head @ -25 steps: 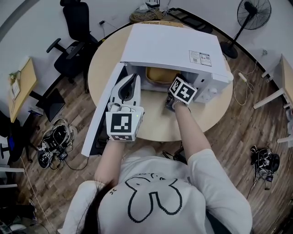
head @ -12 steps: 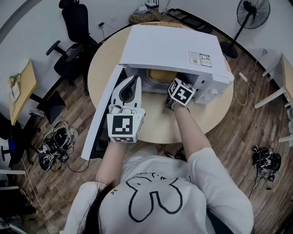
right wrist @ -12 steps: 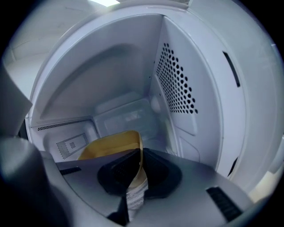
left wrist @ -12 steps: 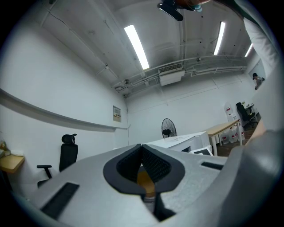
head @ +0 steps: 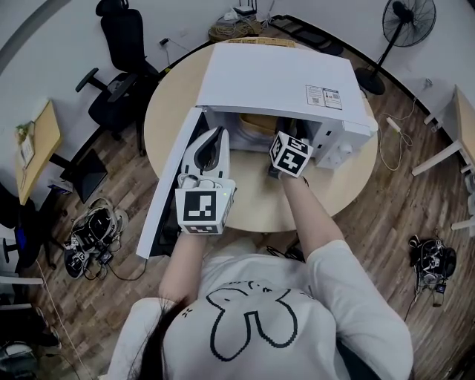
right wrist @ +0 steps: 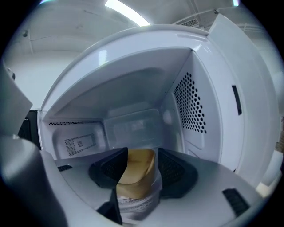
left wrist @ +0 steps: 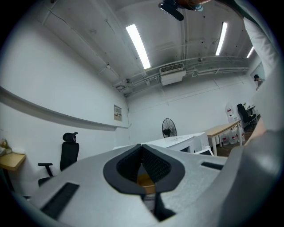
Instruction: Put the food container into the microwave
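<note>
Wood-plank floor (head: 386, 193), white walls, one round tan surface (head: 252, 204) mid-room.

Count, left to right in the head view:
- one small wooden desk (head: 33, 141)
- one cable tangle (head: 93, 230) on the floor
- one black office chair (head: 119, 59)
- one white microwave (head: 282, 74) on the surface, its door (head: 167, 185) open to the left
- one standing fan (head: 410, 22)
- a second cable tangle (head: 432, 261)

Grippers: two.
- Left gripper (head: 217, 135) is just beside the open door, jaws closed together at the tips, holding nothing.
- Right gripper (right wrist: 140, 162) is at the cavity mouth, jaws clamped on the one food container (right wrist: 135, 181).

The container is a clear tub with a tan lid, inside the cavity, with the perforated wall (right wrist: 191, 106) to its right. Cannot tell whether it rests on the cavity floor.
</note>
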The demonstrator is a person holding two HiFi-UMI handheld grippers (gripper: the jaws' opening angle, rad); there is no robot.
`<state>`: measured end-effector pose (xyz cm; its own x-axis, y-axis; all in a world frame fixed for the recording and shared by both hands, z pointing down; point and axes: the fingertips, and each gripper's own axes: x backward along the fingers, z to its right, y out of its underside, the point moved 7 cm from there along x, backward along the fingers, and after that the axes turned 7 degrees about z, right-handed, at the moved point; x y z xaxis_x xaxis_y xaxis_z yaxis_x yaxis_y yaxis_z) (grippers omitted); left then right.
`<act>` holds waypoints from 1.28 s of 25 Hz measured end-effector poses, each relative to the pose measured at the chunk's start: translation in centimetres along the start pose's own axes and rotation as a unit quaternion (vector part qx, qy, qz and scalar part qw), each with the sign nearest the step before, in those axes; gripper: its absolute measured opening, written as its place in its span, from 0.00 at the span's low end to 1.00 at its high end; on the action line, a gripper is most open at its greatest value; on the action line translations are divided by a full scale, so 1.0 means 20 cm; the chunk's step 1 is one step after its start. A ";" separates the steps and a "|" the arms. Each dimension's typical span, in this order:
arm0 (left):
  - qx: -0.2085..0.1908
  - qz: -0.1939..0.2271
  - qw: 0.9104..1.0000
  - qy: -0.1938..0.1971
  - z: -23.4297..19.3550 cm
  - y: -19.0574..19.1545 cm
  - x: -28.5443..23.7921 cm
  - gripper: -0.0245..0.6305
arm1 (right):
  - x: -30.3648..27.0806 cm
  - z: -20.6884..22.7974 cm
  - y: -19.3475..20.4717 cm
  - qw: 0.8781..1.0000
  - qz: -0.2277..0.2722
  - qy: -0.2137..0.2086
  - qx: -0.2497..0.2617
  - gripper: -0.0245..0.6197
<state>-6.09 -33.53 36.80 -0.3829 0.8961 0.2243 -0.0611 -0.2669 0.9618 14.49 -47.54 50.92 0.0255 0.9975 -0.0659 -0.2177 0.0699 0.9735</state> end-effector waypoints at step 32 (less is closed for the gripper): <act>0.021 -0.001 1.000 0.008 0.04 -0.29 0.03 0.05 | 0.34 -0.02 -0.28 0.983 -0.087 -0.134 0.086 0.37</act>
<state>-5.27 -31.11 31.47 -0.3969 0.8909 0.2206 -0.0238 -0.2503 0.9679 15.46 -41.14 44.92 0.3085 0.9305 -0.1973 -0.0196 0.2135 0.9767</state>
